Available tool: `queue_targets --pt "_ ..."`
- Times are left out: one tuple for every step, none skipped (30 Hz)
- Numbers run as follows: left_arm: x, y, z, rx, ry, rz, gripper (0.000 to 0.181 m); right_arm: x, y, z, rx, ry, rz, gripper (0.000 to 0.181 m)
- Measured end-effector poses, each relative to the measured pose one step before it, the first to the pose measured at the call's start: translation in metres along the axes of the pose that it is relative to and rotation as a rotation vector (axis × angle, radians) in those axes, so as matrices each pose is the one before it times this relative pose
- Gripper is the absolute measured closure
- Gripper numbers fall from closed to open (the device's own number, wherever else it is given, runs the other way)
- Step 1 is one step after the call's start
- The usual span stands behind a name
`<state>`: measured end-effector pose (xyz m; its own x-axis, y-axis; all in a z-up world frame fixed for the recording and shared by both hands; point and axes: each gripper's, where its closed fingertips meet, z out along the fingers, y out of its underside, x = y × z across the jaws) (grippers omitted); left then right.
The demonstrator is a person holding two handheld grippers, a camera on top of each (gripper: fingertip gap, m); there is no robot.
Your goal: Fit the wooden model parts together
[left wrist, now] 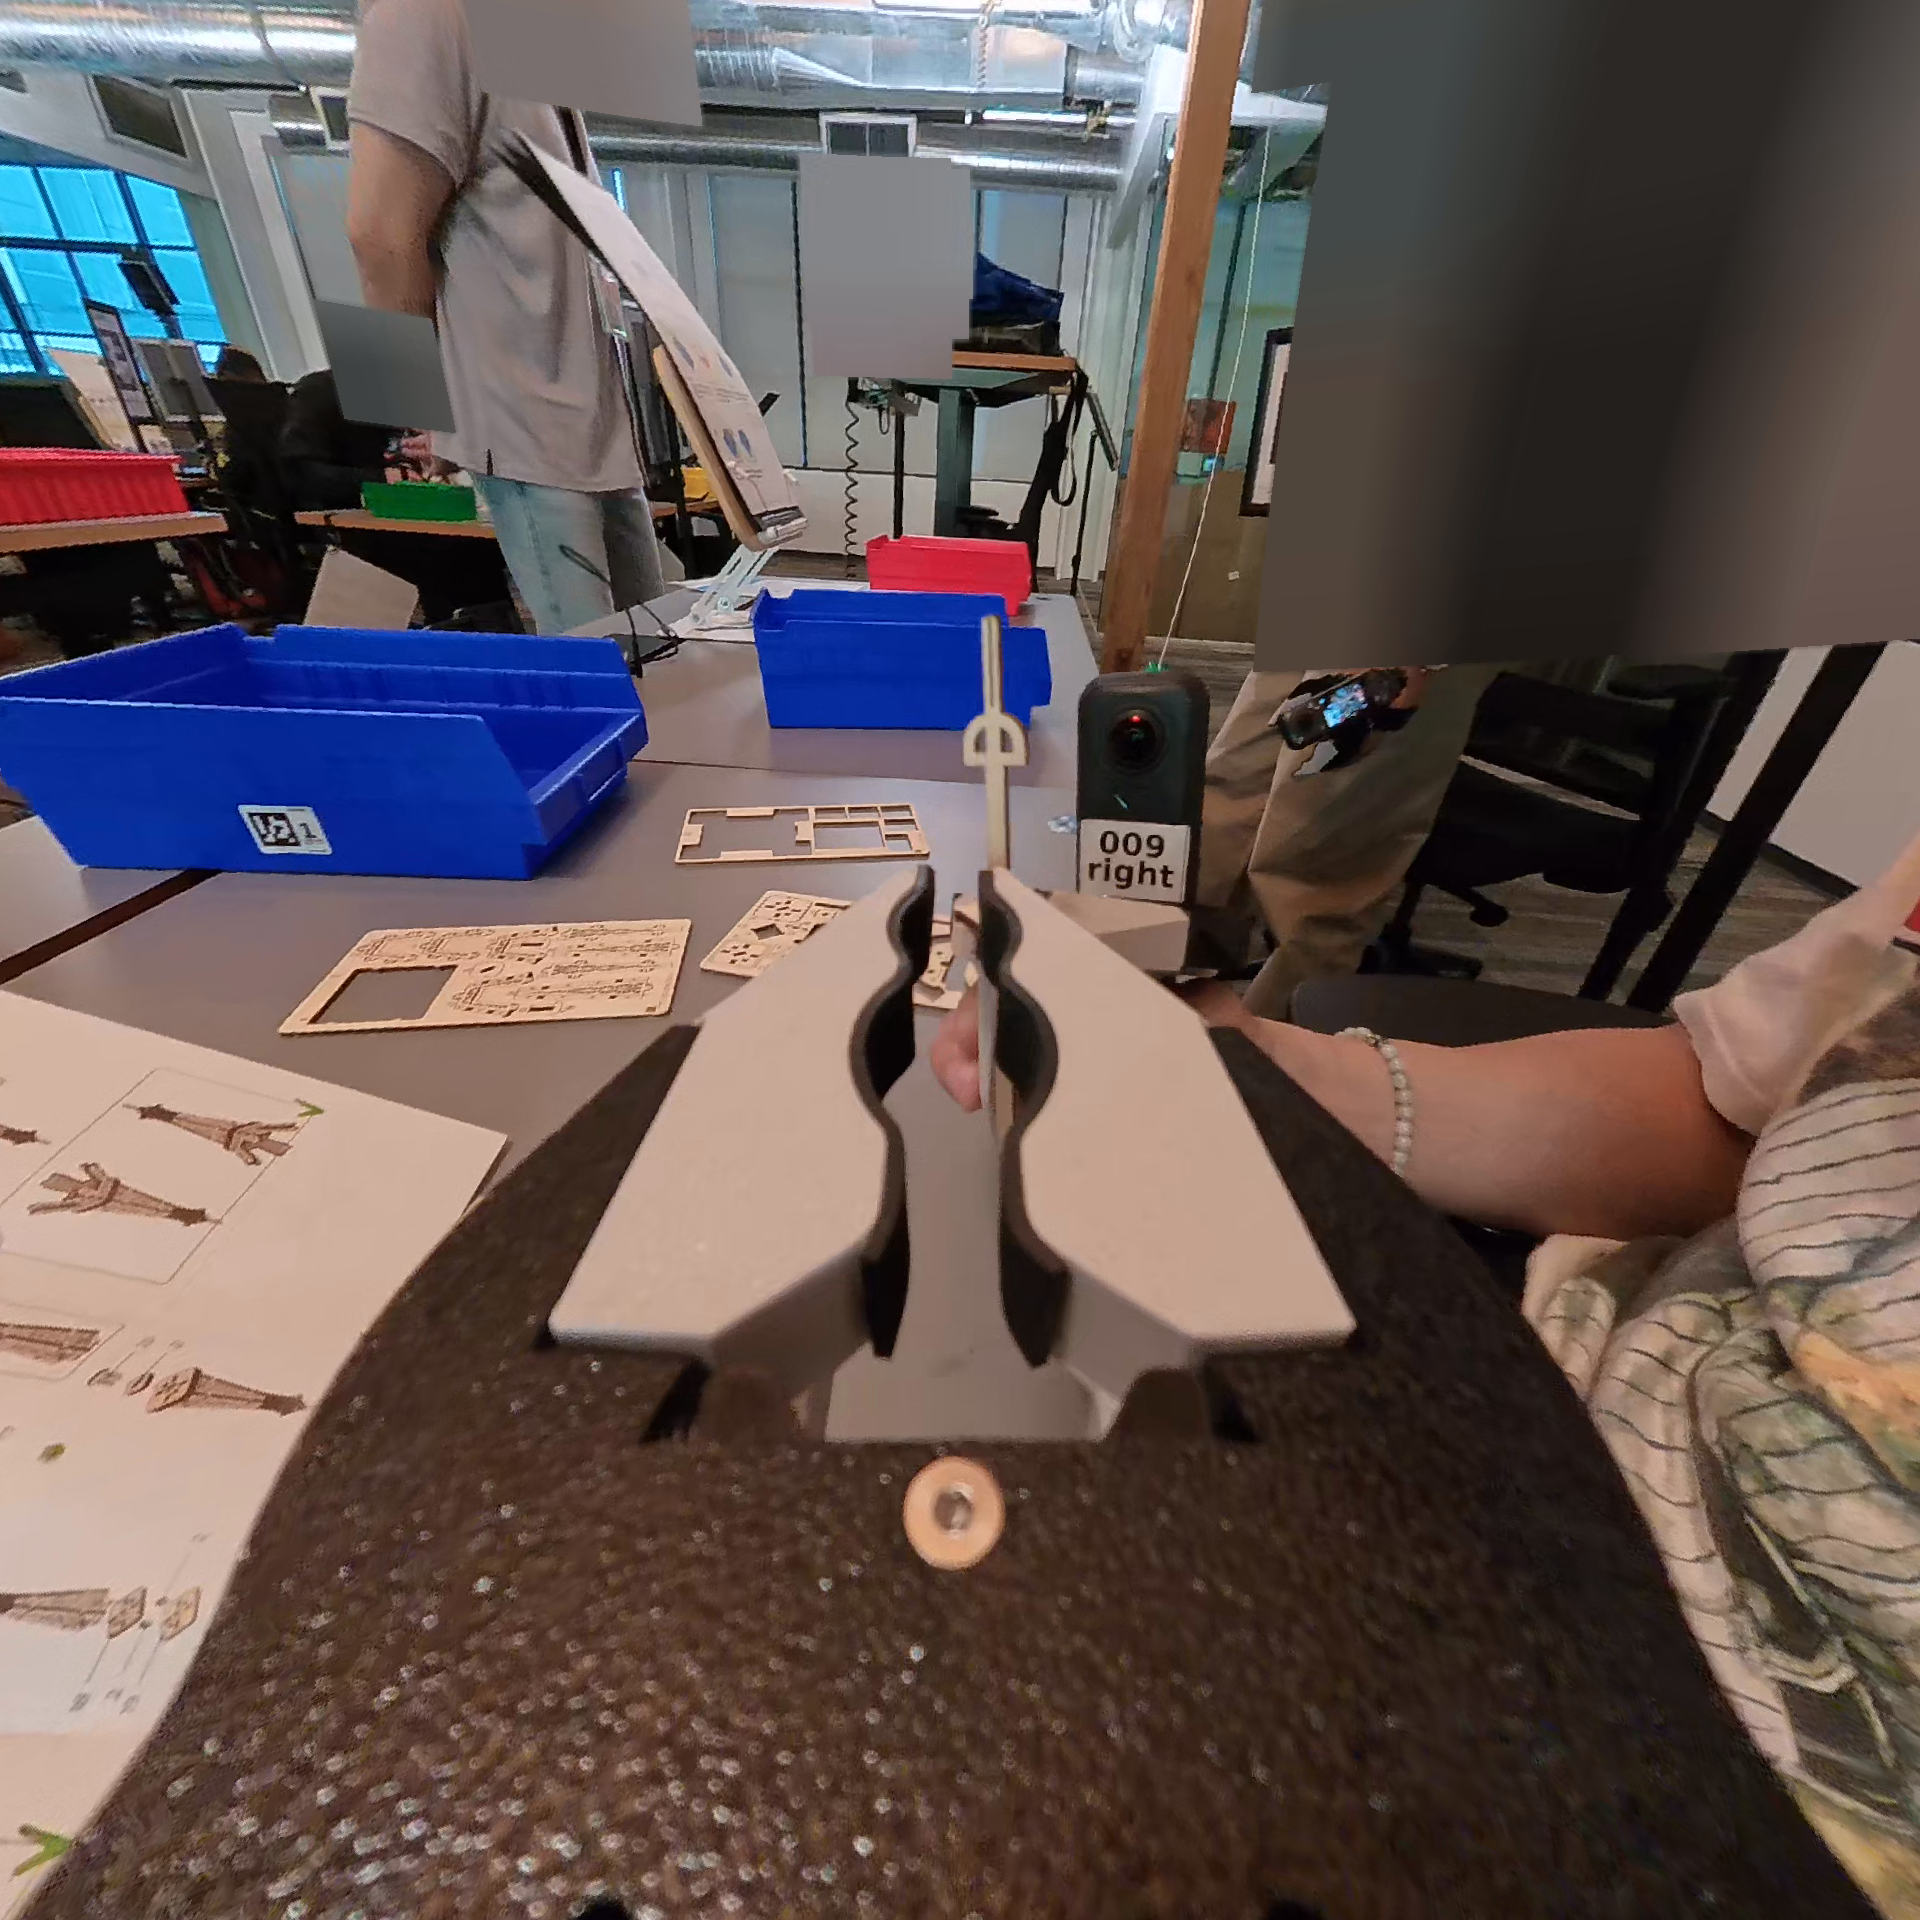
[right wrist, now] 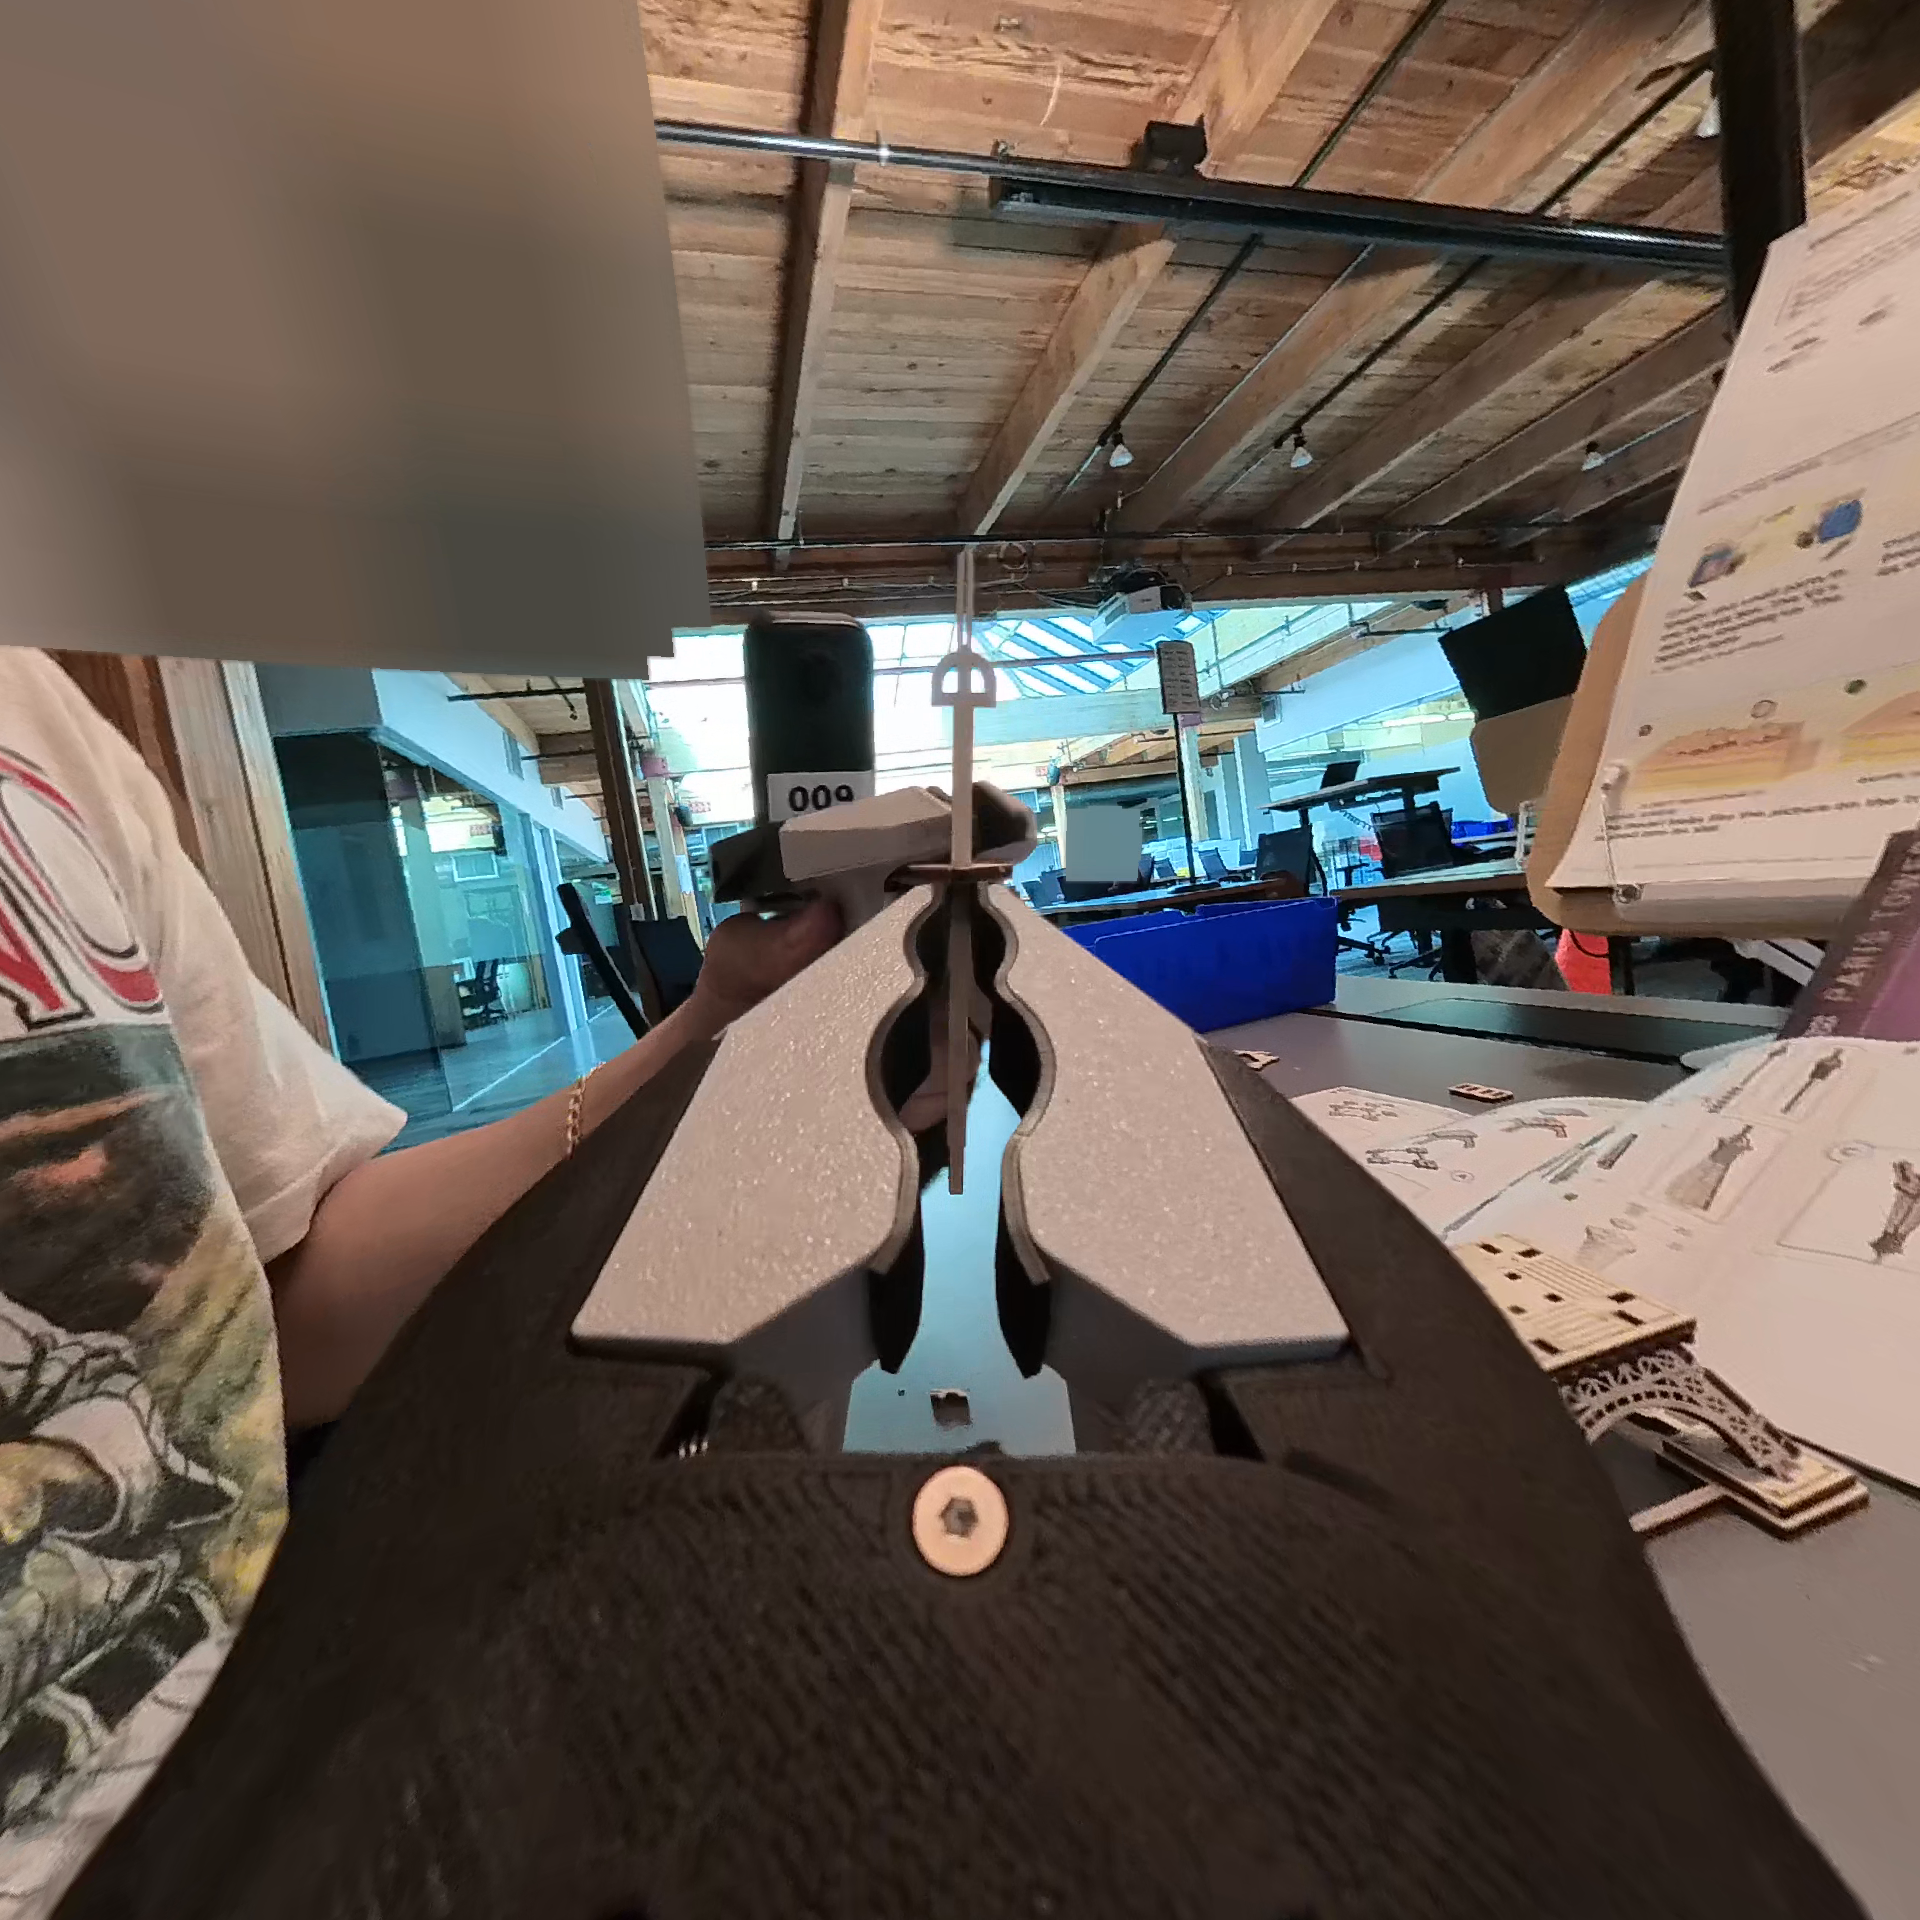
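Though tilted, blue bin (empty)

Two grippers: left, right. One spire. Three wooden sheets lying flat; cannot tell whether more hide behind the fingers. Two blue bins. Two red bins. One green bin. One booklet. One tower base. One purple box. Two small loose pieces.
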<state>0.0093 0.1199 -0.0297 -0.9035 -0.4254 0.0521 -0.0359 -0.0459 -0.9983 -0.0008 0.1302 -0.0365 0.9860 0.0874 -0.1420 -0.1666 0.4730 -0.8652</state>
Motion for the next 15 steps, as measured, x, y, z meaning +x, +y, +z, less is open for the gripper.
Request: queue_targets --pt "0.00167 -0.00261 -0.00144 0.0129 0.0136 -0.0055 0.175 -0.00281 0.00002 -0.0008 -0.0078 -0.0163 -0.0209 0.181" --pt "0.00129 -0.00363 -0.00229 0.0178 0.0139 -0.0096 0.174 -0.00156 0.00023 -0.00162 -0.0173 -0.0107 -0.0208 0.181" --pt "-0.00115 -0.00333 -0.00325 0.0138 0.0012 -0.0116 0.173 0.00152 0.0001 -0.00279 -0.0262 0.0055 -0.0101 0.181" --pt "-0.00431 -0.00193 -0.00401 0.003 -0.0169 -0.0085 0.173 0.00298 -0.00159 -0.00364 -0.0232 0.0118 0.0064 0.181" --pt "-0.00675 0.00002 -0.0047 -0.0097 -0.0302 -0.0013 0.173 0.00245 -0.0032 -0.00447 -0.0135 0.0066 0.0125 0.181" --pt "-0.00858 0.00288 -0.00465 -0.0253 -0.0388 0.0059 0.173 0.00294 -0.00433 -0.00505 -0.0036 0.0133 0.004 0.181" --pt "-0.00716 0.00585 -0.00401 -0.0404 -0.0294 0.0175 0.173 0.00478 -0.00389 -0.00531 -0.002 0.0284 -0.0059 0.181" --pt "-0.0049 0.00948 -0.00299 -0.0567 -0.0153 0.0237 0.172 0.00562 -0.00273 -0.00498 -0.0045 0.0324 -0.0119 0.18" --pt "-0.00465 0.01312 -0.00155 -0.0758 -0.0137 0.0187 0.172 0.00508 -0.00178 -0.00429 -0.0063 0.0276 -0.0132 0.181" --pt "-0.00448 0.01531 0.00021 -0.0855 -0.0144 0.0179 0.17 0.00478 -0.00135 -0.00392 -0.0069 0.0254 -0.0144 0.181" --pt "-0.00214 0.01507 0.00246 -0.0771 -0.0053 0.027 0.17 0.00426 -0.00207 -0.0036 -0.0033 0.0227 -0.0169 0.181" --pt "-0.00088 0.01356 0.00459 -0.0635 -0.0038 0.03 0.17 0.00343 -0.00305 -0.00296 0.0041 0.0168 -0.0137 0.181" --pt "-0.00204 0.01112 0.00629 -0.051 -0.0186 0.0231 0.17 0.00275 -0.0036 -0.00234 0.0109 0.0106 -0.0063 0.181" --pt "-0.00283 0.00744 0.00766 -0.0355 -0.0285 0.0156 0.17 0.00257 -0.00327 -0.00174 0.0145 0.0098 -0.002 0.181" --pt "0.00118 0.00474 0.00902 -0.0222 -0.0065 0.0193 0.172 0.00223 -0.00213 -0.00115 0.0163 0.0085 -0.0036 0.181"
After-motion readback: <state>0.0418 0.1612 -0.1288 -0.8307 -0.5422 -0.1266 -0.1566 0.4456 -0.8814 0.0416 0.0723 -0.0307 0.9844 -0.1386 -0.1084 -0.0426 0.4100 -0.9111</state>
